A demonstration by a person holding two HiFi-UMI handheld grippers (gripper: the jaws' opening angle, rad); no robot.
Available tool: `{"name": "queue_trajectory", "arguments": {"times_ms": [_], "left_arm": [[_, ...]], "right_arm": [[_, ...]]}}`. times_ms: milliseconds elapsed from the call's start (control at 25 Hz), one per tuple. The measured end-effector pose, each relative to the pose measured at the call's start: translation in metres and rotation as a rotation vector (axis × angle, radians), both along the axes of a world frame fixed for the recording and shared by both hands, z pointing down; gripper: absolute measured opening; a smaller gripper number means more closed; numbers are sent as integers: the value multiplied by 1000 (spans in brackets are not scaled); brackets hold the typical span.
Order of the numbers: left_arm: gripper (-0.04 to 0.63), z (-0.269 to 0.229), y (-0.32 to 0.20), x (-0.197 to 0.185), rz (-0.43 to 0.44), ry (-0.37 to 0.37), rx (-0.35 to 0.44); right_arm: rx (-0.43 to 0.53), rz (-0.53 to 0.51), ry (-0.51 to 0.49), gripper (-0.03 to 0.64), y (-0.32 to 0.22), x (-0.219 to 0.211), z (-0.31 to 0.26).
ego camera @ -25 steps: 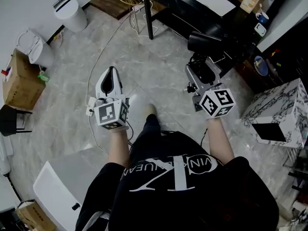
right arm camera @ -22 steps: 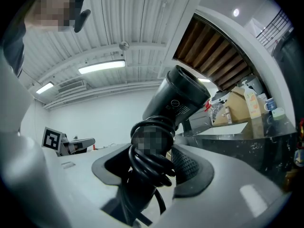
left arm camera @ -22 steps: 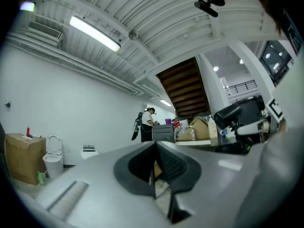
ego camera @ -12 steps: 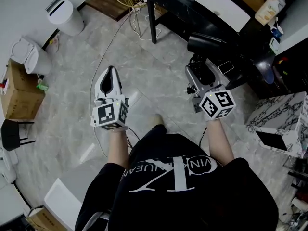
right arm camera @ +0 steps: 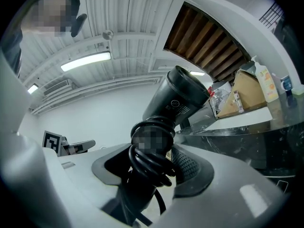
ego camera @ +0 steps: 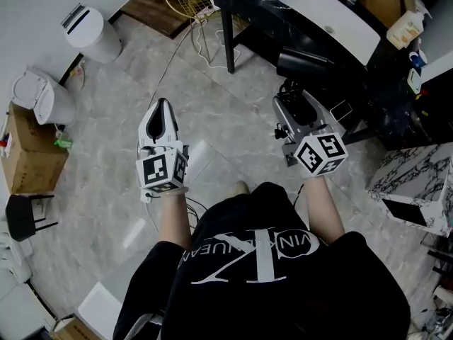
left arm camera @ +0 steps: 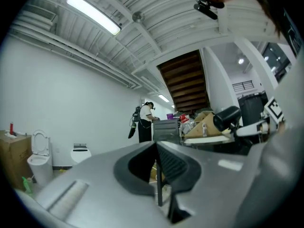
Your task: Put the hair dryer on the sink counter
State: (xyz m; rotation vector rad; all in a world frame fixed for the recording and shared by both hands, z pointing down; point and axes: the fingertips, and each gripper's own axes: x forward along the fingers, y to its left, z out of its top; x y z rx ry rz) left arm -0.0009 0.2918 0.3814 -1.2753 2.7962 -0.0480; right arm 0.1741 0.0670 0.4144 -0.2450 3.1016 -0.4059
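Note:
A black hair dryer [right arm camera: 178,99] with its cord coiled round the handle stands upright in my right gripper [right arm camera: 156,167], whose jaws are shut on the handle. From the head view, the dryer's barrel [ego camera: 303,63] pokes out ahead of the right gripper [ego camera: 299,108], close to the black sink counter [ego camera: 283,9] with its white basin [ego camera: 333,16]. My left gripper [ego camera: 160,122] hangs over the marble floor, its jaws shut with nothing between them [left arm camera: 159,172].
A white bin [ego camera: 88,27] and a toilet [ego camera: 42,94] stand at the left by a cardboard box [ego camera: 28,147]. Bottles [ego camera: 407,27] sit on the counter's far end. A marbled cabinet [ego camera: 417,183] stands at the right. Another person [left arm camera: 145,120] works far off.
The person has stepped forward toward the counter; both grippers keep their pose, and the counter and basin have come further into view at the top.

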Motion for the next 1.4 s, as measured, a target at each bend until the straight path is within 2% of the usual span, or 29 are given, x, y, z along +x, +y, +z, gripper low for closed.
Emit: {"name": "queue_trajectory", "arguments": {"times_ms": [280,560,880,1400], "left_arm": [[0,7,-25,-31,14,31,1],[0,6,-71,-83,19,18,9],[0,-10,-164,-162,50,23,11],[0,-13,-300,-231,169,20,-19]], "right_arm": [[-7,16,24,265,-25,-32,-5],[-31,18,26,265,-69,-86,-8],[-58,12,77,265,-142,-169,-25],[-147,19,162,265,-234,-252,-29]]}}
